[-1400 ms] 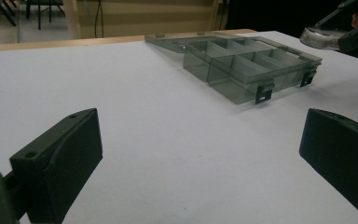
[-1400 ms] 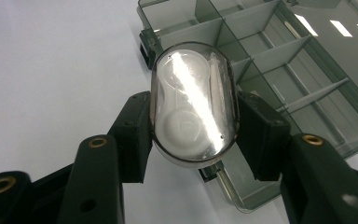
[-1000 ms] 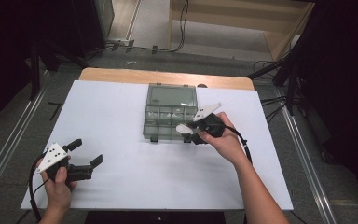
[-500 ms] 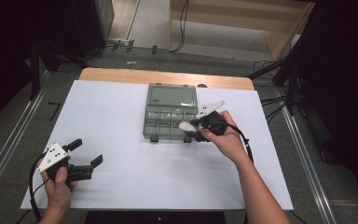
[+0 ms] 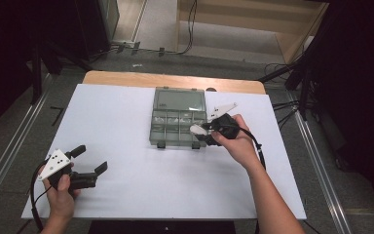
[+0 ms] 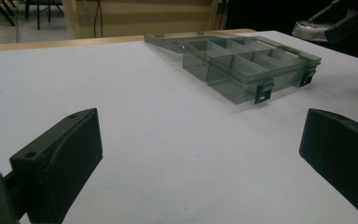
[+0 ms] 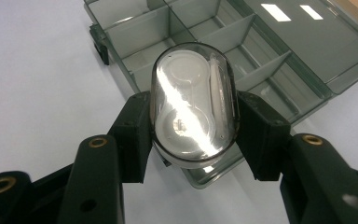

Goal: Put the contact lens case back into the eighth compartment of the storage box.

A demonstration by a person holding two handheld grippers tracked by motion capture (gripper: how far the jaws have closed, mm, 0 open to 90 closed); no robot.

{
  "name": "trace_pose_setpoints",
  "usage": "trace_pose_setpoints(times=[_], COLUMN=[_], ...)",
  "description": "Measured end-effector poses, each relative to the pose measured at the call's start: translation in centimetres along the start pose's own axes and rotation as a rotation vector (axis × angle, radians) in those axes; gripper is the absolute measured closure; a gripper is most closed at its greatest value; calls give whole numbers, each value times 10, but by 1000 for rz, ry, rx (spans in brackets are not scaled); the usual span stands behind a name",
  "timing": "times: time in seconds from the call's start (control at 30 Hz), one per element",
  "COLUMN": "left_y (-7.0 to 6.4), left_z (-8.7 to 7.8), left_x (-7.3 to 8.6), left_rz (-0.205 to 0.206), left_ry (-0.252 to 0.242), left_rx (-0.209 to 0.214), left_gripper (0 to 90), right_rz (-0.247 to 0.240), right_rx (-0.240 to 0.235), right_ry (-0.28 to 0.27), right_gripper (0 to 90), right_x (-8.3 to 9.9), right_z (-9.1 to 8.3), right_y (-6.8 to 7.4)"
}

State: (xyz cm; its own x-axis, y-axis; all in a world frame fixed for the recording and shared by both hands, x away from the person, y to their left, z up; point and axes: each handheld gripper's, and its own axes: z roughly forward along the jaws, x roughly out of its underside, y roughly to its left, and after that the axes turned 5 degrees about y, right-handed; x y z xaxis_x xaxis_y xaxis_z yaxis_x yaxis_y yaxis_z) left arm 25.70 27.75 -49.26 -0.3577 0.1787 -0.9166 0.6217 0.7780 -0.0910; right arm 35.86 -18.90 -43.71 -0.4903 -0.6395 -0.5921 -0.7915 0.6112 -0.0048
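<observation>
A grey see-through compartment box (image 5: 173, 132) lies in the middle of the white table with its lid (image 5: 180, 100) folded flat behind it. My right gripper (image 5: 203, 132) hovers over the box's front right corner, shut on a clear oval case (image 5: 198, 129) with white inserts. The right gripper view has that case (image 7: 193, 102) pinched across its width between the jaws of the right gripper (image 7: 196, 128), above the box's dividers (image 7: 261, 65). My left gripper (image 5: 91, 158) rests at the near left of the table, open with nothing in it. In the left gripper view the open left gripper (image 6: 200, 154) faces the box (image 6: 242, 65).
A white sheet (image 5: 126, 122) covers the table, with a wooden strip (image 5: 126, 78) along the far edge. Cables and dark stands lie on the floor beyond. Metal rails (image 5: 9, 151) run along both sides. The right hand and its case (image 6: 307, 29) show at the left gripper view's top right.
The right gripper with the oval case has edged slightly farther over the box's front right corner. The left gripper has stayed where it was, still open.
</observation>
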Motion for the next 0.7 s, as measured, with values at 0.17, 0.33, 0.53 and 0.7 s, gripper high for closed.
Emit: trace_pose_setpoints(times=[0.17,0.33,0.53,0.7], left_y=[0,0,0,0], left_z=[0,0,0,0], left_x=[0,0,0,0], left_rz=[1,0,0,2], left_ry=[1,1,0,1], left_rx=[0,0,0,0], left_gripper=[0,0,0,0], right_rz=[28,50,69,77], right_rx=[10,26,45,60], right_ry=[6,16,29,56], right_gripper=[467,468,468,467], right_x=[1,2,3,4], right_z=[0,1,2,5], right_y=[-4,-7,-10,-10])
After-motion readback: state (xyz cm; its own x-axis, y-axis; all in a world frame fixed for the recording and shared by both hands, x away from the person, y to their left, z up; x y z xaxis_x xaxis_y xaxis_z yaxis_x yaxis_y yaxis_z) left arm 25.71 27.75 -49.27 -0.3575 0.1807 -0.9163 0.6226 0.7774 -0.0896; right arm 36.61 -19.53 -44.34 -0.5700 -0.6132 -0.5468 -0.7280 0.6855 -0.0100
